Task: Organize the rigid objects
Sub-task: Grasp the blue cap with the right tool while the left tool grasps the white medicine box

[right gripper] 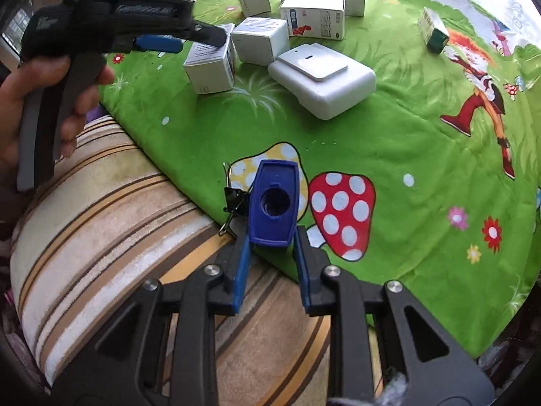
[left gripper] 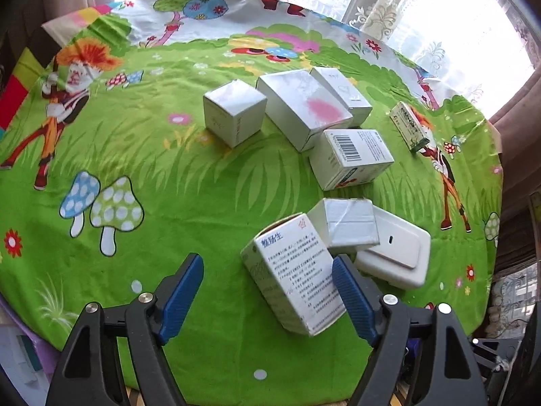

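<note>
Right gripper (right gripper: 270, 237) has its jaws clamped narrow on a small blue piece (right gripper: 273, 203) at the near edge of the table (right gripper: 405, 155). Left gripper (left gripper: 267, 291) hangs jaws wide around the printed white box (left gripper: 294, 277), one pad near its side, not squeezing. Most still to do, I'd say: other boxes (left gripper: 304, 108) and the white plastic unit (left gripper: 395, 257) lie scattered mid-table, ungrouped.

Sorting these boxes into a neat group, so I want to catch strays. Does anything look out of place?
The small green-ended box lies alone, apart from the white box cluster. A black binder clip lies at the cloth's edge beside the right gripper.
</note>
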